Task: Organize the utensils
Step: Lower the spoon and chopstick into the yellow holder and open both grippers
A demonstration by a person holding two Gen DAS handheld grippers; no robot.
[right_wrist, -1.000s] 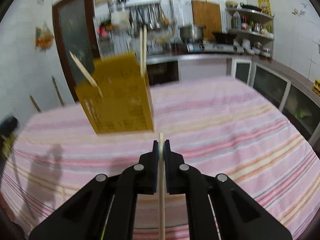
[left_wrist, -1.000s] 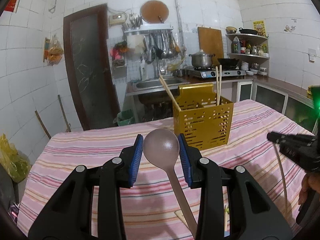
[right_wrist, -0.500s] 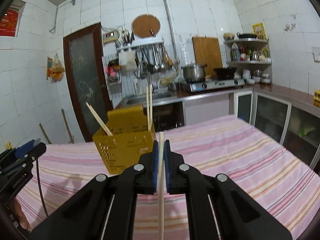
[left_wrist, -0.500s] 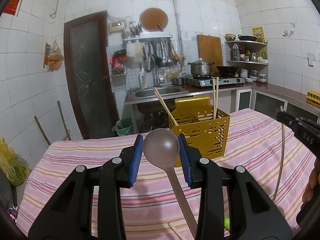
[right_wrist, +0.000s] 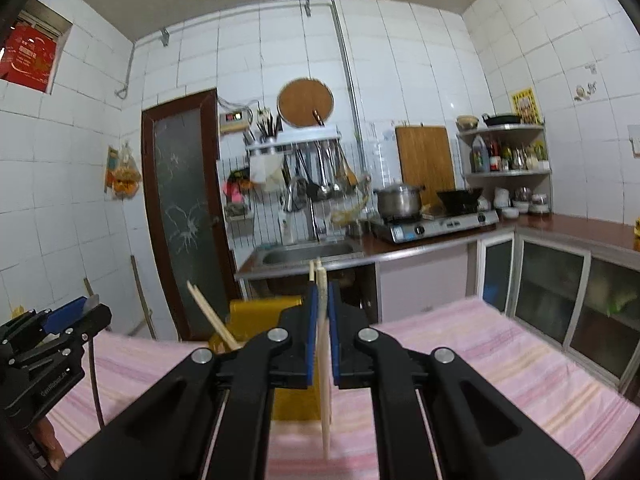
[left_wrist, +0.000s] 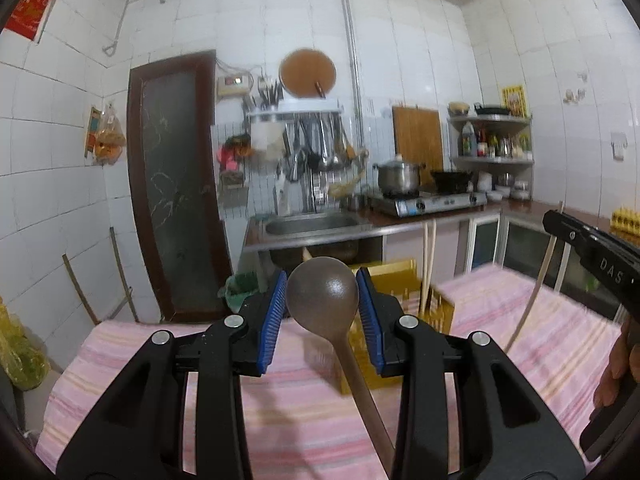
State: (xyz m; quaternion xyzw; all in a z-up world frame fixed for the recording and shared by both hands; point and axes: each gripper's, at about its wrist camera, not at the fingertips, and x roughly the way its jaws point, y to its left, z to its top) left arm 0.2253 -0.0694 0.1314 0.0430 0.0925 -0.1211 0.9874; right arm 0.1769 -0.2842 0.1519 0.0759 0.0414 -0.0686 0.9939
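While I watch the left wrist view first: my left gripper [left_wrist: 322,312] has its blue pads pressed on the bowl of a brown spoon [left_wrist: 322,297], handle running back toward me.
Writing, left view: "DAS" in pale letters on the right gripper's [left_wrist: 592,250] black body at far right; the rest is cut off.
Utensil holder, left view: yellow holder [left_wrist: 400,308] stands on the table beyond the spoon, blurred, two chopsticks [left_wrist: 428,264] upright in it.
Surface, left view: pink striped tablecloth [left_wrist: 120,352].
Right wrist view: my right gripper [right_wrist: 322,320] is clamped tight on a pale chopstick [right_wrist: 324,380], held upright.
Writing, right view: small print on the left gripper's [right_wrist: 60,320] side, too small to read; red box [right_wrist: 28,58] high on the left wall, print unreadable.
Utensil holder, right view: just beyond the pads, mostly hidden.
Room: white tiled walls, dark-framed door [right_wrist: 184,216], steel sink [right_wrist: 308,254], pot [right_wrist: 398,198] on a stove, wooden board [right_wrist: 426,164], corner shelves [right_wrist: 508,152].
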